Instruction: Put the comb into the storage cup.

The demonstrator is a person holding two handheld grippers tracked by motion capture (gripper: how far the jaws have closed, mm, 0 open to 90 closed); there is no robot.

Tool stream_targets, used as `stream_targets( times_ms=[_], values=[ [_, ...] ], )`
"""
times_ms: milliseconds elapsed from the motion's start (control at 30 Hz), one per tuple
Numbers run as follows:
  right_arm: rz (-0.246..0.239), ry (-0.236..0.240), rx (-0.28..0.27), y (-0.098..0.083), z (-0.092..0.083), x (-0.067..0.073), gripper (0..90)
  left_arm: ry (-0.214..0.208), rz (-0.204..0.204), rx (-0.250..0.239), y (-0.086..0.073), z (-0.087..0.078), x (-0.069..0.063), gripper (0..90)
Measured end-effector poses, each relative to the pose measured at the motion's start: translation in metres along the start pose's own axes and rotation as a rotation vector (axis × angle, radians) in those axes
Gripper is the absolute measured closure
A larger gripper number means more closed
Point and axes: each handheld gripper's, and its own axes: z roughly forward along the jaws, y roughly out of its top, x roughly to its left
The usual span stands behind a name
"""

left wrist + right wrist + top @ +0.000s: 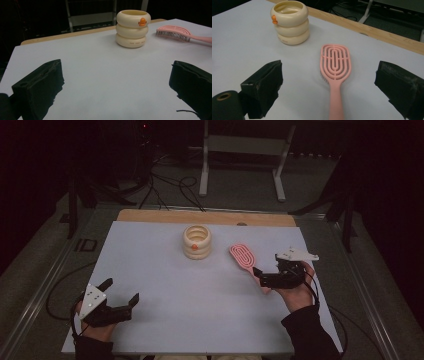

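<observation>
The right gripper [329, 82], jaws gaping and empty, is straddling the pink slotted plastic hairbrush [335, 67] lying at two o'clock on the table; it should centre on the handle before squeezing.

Black two-jaw left claw [121, 295], pale grey three-cornered plate on top with small dark dots. Right claw [260, 276] same black build, same grey plate. Chunky matte jaw pads, worn, ragged edges. Thin black cables trailing off both. Dark long sleeves at both wrists.
</observation>
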Motion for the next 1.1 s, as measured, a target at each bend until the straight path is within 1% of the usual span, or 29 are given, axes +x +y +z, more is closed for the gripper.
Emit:
stream_targets(
  times_ms=[33,133,233,467,600,667,700,833,867,967,1033,1100],
  values=[
    [-0.003,0.000,0.006,0.003,0.002,0.000,7.4,0.000,0.000,0.001,0.000,0.000,0.000,0.1],
    [-0.003,-0.001,0.009,0.003,0.002,0.000,7.4,0.000,0.000,0.000,0.000,0.000,0.000,0.1],
    [-0.012,-0.002,0.026,0.007,0.005,0.000,7.4,0.000,0.000,0.001,0.000,0.000,0.000,0.1],
    [-0.012,-0.003,0.046,0.011,0.011,0.000,7.4,0.000,0.000,0.000,0.000,0.000,0.000,0.1],
    [-0.021,0.000,0.052,0.013,0.013,0.000,7.4,-0.001,0.000,0.000,0.000,0.000,0.000,0.1],
    [-0.020,-0.003,0.061,0.015,0.016,-0.001,7.5,-0.002,0.005,0.004,0.000,0.000,0.000,0.1],
    [-0.014,0.005,0.062,0.017,0.018,-0.003,7.4,-0.003,0.006,0.005,0.000,0.000,-0.001,0.1],
    [-0.011,0.004,0.064,0.017,0.019,-0.003,7.4,-0.004,0.006,0.005,0.000,0.000,-0.001,0.1],
    [-0.020,0.001,0.074,0.020,0.022,-0.004,7.4,-0.003,0.007,0.005,0.000,0.000,-0.001,0.1],
    [-0.015,0.006,0.081,0.021,0.024,-0.004,7.4,-0.004,0.006,0.004,0.000,0.000,-0.001,0.1],
    [-0.024,0.005,0.088,0.022,0.026,-0.004,7.4,-0.004,0.006,0.005,-0.001,0.000,-0.001,0.1],
    [-0.022,0.005,0.091,0.023,0.028,-0.004,7.4,-0.004,0.007,0.006,-0.001,0.000,-0.001,0.1]
  ],
)
